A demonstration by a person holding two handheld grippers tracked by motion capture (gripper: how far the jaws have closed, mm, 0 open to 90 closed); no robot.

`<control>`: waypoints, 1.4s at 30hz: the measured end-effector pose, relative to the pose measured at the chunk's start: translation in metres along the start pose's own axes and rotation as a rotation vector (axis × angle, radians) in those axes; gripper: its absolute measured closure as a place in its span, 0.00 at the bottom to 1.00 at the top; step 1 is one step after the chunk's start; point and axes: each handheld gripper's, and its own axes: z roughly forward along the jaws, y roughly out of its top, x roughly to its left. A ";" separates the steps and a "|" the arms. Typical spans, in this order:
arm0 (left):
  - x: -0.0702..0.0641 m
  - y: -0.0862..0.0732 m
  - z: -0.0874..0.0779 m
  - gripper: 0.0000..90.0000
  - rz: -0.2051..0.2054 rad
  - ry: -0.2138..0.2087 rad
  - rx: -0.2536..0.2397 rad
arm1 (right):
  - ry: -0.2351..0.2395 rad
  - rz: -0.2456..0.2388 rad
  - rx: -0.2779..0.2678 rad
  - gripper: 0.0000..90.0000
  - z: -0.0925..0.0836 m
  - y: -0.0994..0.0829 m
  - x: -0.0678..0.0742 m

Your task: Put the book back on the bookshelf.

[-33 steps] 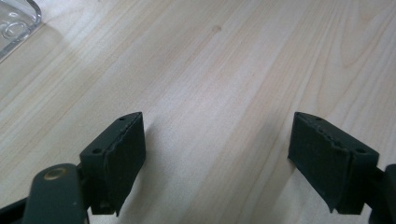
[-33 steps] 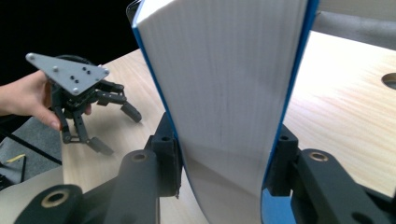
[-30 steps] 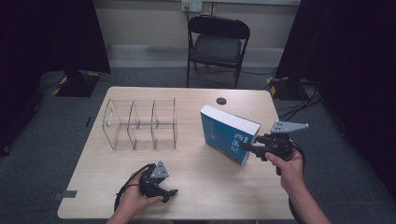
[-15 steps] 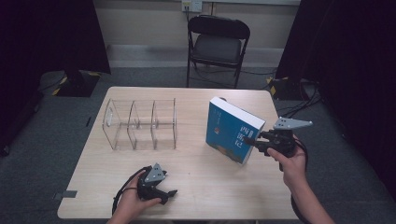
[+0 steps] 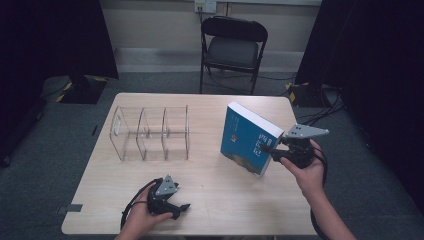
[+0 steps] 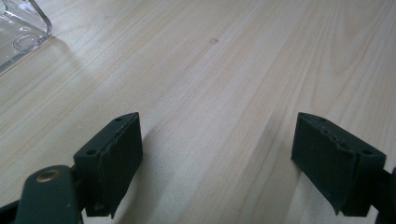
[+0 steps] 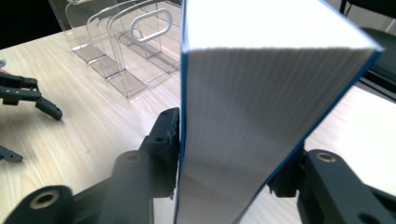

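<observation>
1. The right hand-held gripper [image 5: 272, 152] sits at the right side of the tabletop [image 5: 210, 200] and clamps a thick blue book [image 5: 247, 137] by its page edge.
2. In the right gripper view the book [image 7: 261, 116] stands between the two black jaws, its white pages facing the camera, and the left pad presses against the blue cover. The jaws have just been opening a little with the book still between them.
3. The book stands nearly upright on the tabletop, tilted slightly, with its blue front cover turned toward the left side of the high view.
4. A clear acrylic rack [image 5: 150, 132] with several upright dividers stands on the left half of the tabletop, well apart from the book.
5. The left hand-held gripper [image 5: 182, 209] rests low near the front edge of the tabletop, held by the person's left hand [image 5: 142, 220].
6. In the left gripper view its jaws stand wide over bare wood, with nothing between them; a corner of the rack [image 6: 21, 35] shows at the upper left.
7. A black folding chair [image 5: 232, 47] stands beyond the far edge of the tabletop.
</observation>
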 end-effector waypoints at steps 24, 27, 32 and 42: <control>-0.002 0.000 0.002 0.17 -0.016 0.000 -0.019 | -0.062 0.047 0.050 0.59 0.008 0.014 0.012; -0.002 0.000 0.002 0.17 -0.016 0.000 -0.019 | -0.062 0.042 0.053 0.60 0.010 0.017 0.013; -0.001 0.000 0.002 0.17 -0.017 0.000 -0.019 | -0.029 0.037 0.069 0.67 0.012 0.019 0.013; -0.002 0.000 0.002 0.16 -0.010 0.000 -0.008 | -0.009 0.036 0.090 0.68 0.012 0.022 0.012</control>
